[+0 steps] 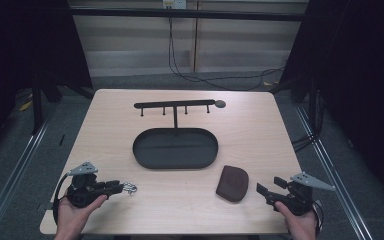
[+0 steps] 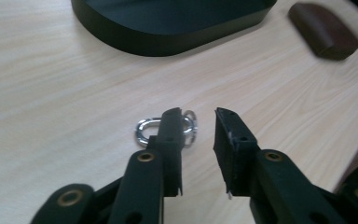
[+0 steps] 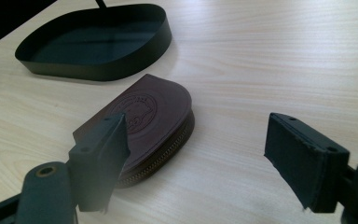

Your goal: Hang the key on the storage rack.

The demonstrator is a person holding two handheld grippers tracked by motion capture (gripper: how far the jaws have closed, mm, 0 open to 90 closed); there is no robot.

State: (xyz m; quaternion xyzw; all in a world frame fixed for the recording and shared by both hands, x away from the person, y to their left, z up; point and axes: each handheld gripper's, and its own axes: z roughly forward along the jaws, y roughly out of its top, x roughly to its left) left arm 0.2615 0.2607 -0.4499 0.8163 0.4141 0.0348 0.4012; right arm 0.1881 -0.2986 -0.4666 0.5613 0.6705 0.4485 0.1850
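A small silver key ring [image 1: 129,188] lies on the light wooden table near its front left. My left gripper [image 1: 121,187] rests low beside it with its jaws a little apart. In the left gripper view the key ring [image 2: 144,129] lies partly behind the tip of the left jaw, and the gap of the gripper [image 2: 198,116] holds nothing. A dark brown leather pouch [image 1: 232,183] lies at the front right. My right gripper [image 1: 270,185] stands wide open just right of it. In the right gripper view the pouch [image 3: 154,107] sits ahead of the left jaw of the gripper [image 3: 198,123], untouched.
A black oval tray [image 1: 175,165] sits mid-table, with a black hook rack [image 1: 175,105] rising from its far edge. The tray's wall [image 2: 168,42] lies ahead of the left gripper, and also ahead of the right one [image 3: 98,70]. Bare wood surrounds both grippers.
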